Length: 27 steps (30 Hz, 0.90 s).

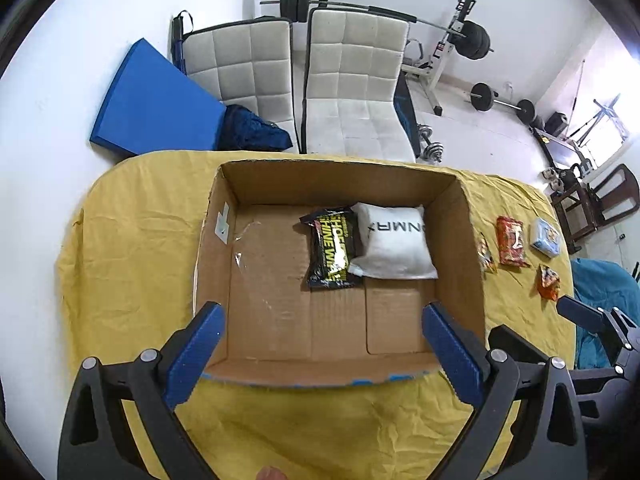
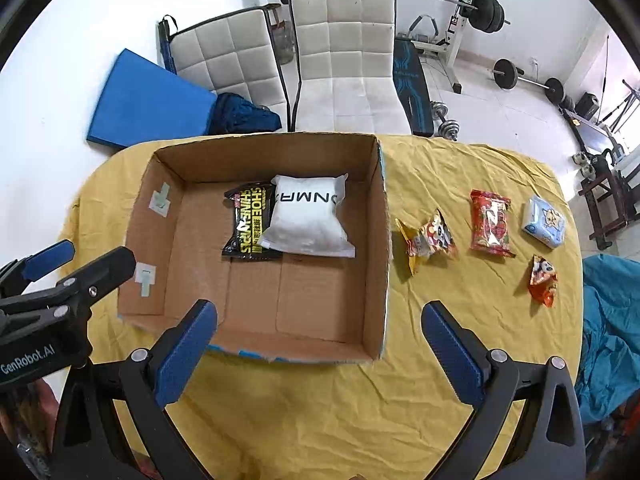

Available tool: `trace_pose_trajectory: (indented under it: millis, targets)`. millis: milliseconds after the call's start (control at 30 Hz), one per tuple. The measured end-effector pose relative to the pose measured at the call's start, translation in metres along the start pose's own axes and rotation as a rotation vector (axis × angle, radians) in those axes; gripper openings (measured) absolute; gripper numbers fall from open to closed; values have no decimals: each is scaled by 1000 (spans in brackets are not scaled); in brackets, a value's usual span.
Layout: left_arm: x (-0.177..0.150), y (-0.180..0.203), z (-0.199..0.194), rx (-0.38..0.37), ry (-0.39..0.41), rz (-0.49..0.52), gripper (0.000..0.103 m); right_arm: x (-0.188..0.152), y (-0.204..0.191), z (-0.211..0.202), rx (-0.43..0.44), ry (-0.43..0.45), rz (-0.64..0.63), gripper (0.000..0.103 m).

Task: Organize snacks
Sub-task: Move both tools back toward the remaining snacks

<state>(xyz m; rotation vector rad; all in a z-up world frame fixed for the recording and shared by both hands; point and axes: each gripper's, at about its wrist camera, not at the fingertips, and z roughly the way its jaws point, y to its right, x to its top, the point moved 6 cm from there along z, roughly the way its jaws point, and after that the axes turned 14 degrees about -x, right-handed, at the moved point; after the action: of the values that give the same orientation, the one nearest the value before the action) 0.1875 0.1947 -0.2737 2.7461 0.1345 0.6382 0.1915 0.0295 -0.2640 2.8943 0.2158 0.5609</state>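
Note:
An open cardboard box sits on a yellow-clothed table. Inside it lie a black shoe-wipes packet and a white pouch, side by side. To the right of the box, on the cloth, lie a yellow-red crumpled snack, a red packet, a light blue packet and a small orange snack. My left gripper hovers open above the box's near edge. My right gripper is open over the box's near right corner. Both hold nothing.
The yellow cloth covers the table. Behind the table stand two white padded chairs, a blue mat and weight equipment. A teal cloth lies at the right. The left gripper's body shows at the left edge of the right wrist view.

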Motion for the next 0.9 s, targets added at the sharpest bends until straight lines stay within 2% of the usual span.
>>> trace_pose_trajectory:
  millis: [267,433,633,733,900]
  targets:
    - [-18,21,-13,-16,6,-12,101,-26,21,-16,37,-9,21,103]
    - [-18,52,-8,-37,0,7,101,-32,68,-14,46,-20,83,103]
    - [0,122,19,-82,-24,57,101,-28,171,4,-13,-39,208,103]
    - [13,161,44,-109,-45,81,101,-21,228,23,-57,-57,261,103]
    - [35,219,111,-134,-128,113,101,-6,313,68,-117,-110,317,103]
